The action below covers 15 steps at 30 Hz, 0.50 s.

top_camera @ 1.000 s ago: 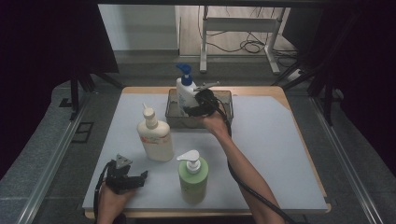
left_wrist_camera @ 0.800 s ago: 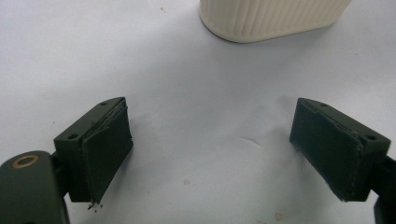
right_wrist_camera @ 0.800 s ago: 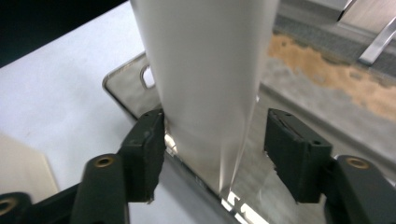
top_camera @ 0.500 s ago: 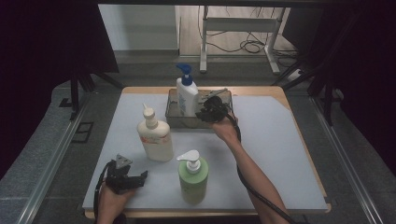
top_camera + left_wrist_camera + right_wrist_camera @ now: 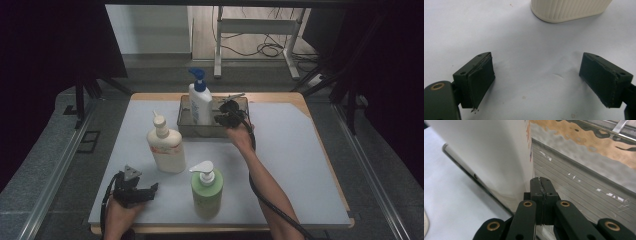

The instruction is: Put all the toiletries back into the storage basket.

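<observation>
Worktop (image 5: 300,165): pale sheet over a wooden top, dark surround.

Tray (image 5: 186,129): clear rectangular bin at the far centre of the worktop. It holds the blue-pump bottle (image 5: 199,102), white and upright in its left half. The right gripper view shows that bottle's white wall close on the left of the jaws and the tray's ribbed floor (image 5: 584,192) beneath them, detail too small to make out in the high view.

Cream bottle (image 5: 165,145): upright, near-left of the tray and apart from it; its ribbed base (image 5: 569,10) stands beyond the left jaws in the left gripper view.

Green pump bottle (image 5: 206,190): upright at the near centre, between the two forearms.

Right gripper (image 5: 227,114): over the tray's right half, just beside the blue-pump bottle; its jaws have just been closing and now press together on nothing.

Left gripper (image 5: 145,191): near-left corner, jaws spread wide over bare sheet, nothing between them.
</observation>
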Each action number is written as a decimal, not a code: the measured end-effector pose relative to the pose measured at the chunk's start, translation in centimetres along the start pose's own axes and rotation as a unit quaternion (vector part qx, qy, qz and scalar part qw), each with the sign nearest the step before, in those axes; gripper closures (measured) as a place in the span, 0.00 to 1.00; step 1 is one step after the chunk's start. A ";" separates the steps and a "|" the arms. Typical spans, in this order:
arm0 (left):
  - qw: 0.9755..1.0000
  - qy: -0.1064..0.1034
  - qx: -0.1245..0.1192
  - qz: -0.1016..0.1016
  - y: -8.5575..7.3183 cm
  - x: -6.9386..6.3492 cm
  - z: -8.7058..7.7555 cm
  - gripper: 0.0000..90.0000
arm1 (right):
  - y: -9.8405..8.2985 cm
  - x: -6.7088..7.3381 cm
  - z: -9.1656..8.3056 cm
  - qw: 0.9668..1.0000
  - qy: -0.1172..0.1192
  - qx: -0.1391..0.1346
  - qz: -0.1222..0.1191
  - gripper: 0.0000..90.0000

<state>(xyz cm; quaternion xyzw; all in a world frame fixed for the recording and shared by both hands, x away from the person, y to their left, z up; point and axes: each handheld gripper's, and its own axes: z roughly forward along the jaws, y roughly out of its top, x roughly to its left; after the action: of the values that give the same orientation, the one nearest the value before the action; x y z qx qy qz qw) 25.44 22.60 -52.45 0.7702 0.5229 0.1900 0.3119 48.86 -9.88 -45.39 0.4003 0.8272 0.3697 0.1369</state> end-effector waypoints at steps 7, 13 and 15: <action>1.000 0.000 0.000 0.000 0.0 0.0 0.0 0.13 | 0.3 0.3 1.3 1.000 -0.004 0.011 0.006 0.99; 1.000 0.000 0.000 0.000 0.0 0.0 0.0 0.13 | 0.4 0.1 1.8 1.000 -0.004 0.018 0.016 0.99; 1.000 0.000 0.000 0.000 0.0 0.0 0.0 0.13 | 0.4 0.2 1.9 1.000 -0.001 0.018 0.020 0.99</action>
<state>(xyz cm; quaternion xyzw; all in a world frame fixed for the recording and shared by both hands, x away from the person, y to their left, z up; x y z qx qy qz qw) 25.44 22.60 -52.45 0.7702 0.5229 0.1901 0.3116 50.03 -8.60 -46.40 0.4192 0.8257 0.3569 0.1231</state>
